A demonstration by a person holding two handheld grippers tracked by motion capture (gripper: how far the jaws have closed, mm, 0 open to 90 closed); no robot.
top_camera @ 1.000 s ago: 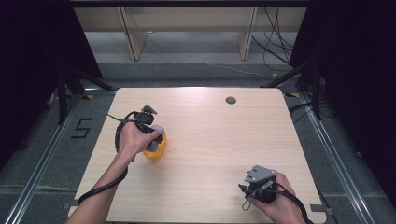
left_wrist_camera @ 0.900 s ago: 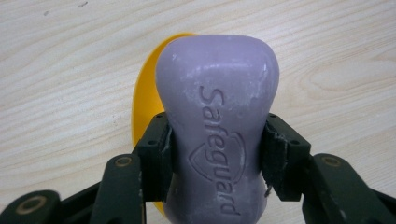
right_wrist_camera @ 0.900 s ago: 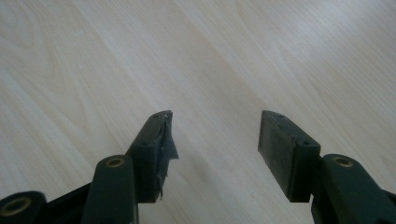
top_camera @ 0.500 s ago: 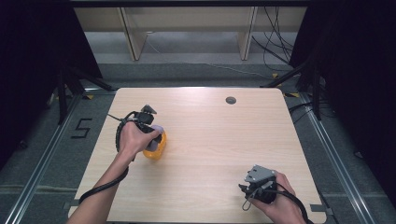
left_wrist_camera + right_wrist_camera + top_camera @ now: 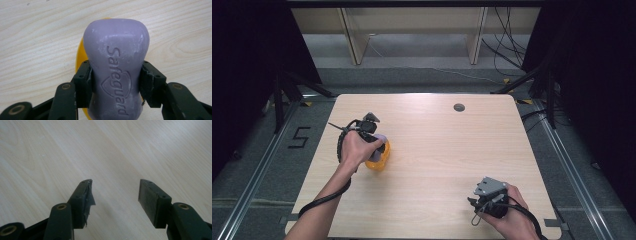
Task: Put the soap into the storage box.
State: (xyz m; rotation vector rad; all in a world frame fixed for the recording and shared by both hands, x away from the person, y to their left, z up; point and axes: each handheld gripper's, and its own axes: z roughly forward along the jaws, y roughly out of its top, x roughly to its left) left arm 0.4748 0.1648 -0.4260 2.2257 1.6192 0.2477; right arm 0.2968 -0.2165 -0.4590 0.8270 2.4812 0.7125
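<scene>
The left gripper [image 5: 116, 75] clamps a purple soap bar [image 5: 116, 62] over a yellow dish [image 5: 379, 159] — the right gripper [image 5: 115, 195], at five o'clock on the table [image 5: 437, 140], gapes wide.

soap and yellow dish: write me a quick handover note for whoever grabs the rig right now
Left gripper: shut on the purple soap bar, pads on its two sides, directly over the yellow dish on the table's left half.
Right gripper: open, holding nothing, low over bare wood near the front right corner.
Done: soap is gripped and lined up with the dish.
Cannot tell whether the soap is resting in the dish or held just above it.
Left: probably seat or lift the soap, then open the left gripper.
</scene>
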